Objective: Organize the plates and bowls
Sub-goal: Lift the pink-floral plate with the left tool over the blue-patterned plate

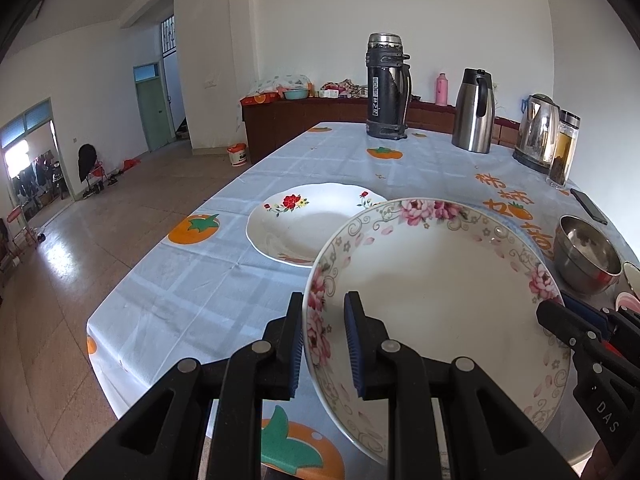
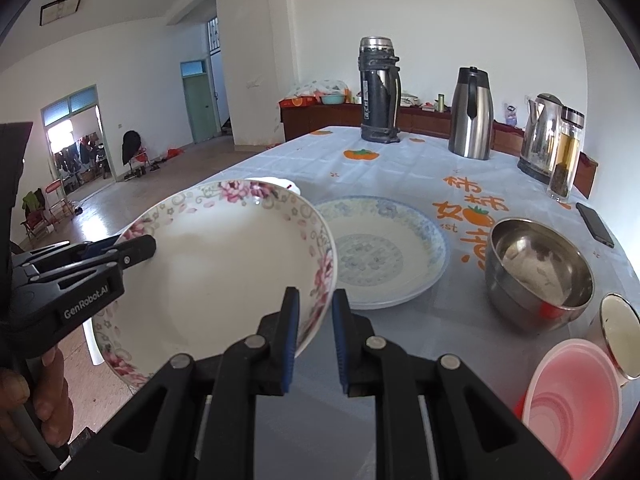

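Note:
A white plate with pink flowers round its rim point(image 1: 432, 292) hangs tilted above the table, held by both grippers. My left gripper point(image 1: 325, 298) is shut on the plate's left rim, one blue pad inside and one outside. My right gripper point(image 2: 316, 294) is shut on the opposite rim of the same plate point(image 2: 224, 272). Each gripper shows in the other's view: the right gripper point(image 1: 550, 314) at the plate's right edge, the left gripper point(image 2: 146, 246) at its left edge. A white plate with red flowers point(image 1: 304, 224) lies on the tablecloth beyond. A blue-patterned plate point(image 2: 384, 252) lies to the right.
A steel bowl point(image 2: 540, 272), a pink bowl point(image 2: 572, 404) and a small white cup point(image 2: 620, 336) stand at the right. A dark thermos point(image 1: 386, 88), steel flask point(image 1: 474, 112), kettle point(image 1: 538, 132), glass bottle point(image 1: 564, 148) and phone point(image 2: 596, 224) line the far and right sides. The table's left edge point(image 1: 132, 272) drops to the floor.

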### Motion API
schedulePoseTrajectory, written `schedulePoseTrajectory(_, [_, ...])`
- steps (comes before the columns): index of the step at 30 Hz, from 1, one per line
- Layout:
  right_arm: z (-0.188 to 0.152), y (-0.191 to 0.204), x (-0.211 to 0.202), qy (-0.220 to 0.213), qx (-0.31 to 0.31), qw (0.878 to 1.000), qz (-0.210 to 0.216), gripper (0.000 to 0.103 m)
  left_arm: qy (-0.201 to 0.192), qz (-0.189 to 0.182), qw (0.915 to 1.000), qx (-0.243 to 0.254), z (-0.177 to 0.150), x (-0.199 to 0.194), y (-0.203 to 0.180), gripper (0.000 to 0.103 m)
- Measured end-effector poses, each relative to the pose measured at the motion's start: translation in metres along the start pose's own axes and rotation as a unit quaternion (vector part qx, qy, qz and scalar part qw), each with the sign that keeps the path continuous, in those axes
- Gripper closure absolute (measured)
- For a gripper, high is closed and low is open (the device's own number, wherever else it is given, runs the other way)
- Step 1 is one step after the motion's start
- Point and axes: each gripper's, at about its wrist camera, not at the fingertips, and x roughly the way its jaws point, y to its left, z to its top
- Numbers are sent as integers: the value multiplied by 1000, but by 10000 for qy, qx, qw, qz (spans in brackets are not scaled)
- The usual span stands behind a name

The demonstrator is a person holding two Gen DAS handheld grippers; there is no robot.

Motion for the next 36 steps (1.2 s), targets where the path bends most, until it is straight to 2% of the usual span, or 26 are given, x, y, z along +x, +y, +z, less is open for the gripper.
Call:
schedulePoseTrajectory(20, [2,-3,-12,-111,76,9997,-195,86,-176,-121,9997,81,13,2,-16,81])
schedulePoseTrajectory(36, [16,-16,-11,-214,140,9991,-341,86,-374,-191,9990,152,29,5,-27,81])
